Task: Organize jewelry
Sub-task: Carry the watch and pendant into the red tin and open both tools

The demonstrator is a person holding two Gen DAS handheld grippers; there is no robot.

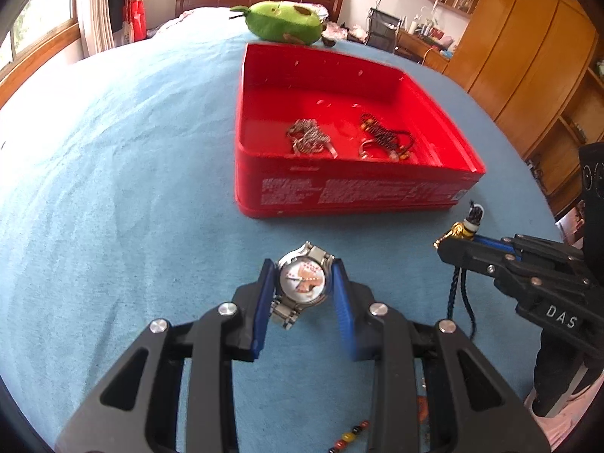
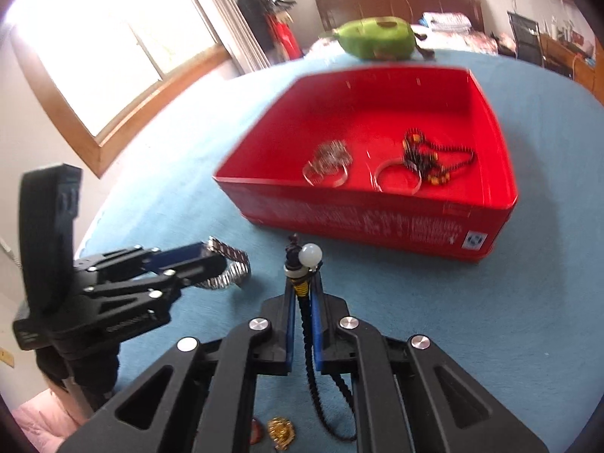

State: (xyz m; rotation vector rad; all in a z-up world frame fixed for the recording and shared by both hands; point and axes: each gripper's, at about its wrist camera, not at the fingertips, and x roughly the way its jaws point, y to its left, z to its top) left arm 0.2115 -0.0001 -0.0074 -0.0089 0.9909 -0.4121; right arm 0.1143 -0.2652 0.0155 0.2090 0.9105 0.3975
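Steel watch in L gripper, cord in R gripper

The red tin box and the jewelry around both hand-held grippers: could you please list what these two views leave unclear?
- White print on the red tin box: too small and blurred in both views.
- Silver metal-band wristwatch: left wrist view, the blue pads cover its sides.
- Dark braided cord with a white bead: right wrist view, its lower end runs under the right hand-held gripper.
- Coloured bead string: cut off by the bottom edge.

The right tongs pinch a dark braided cord below its white bead; beside them the left tongs grip a steel watch, before the red box on the bed.
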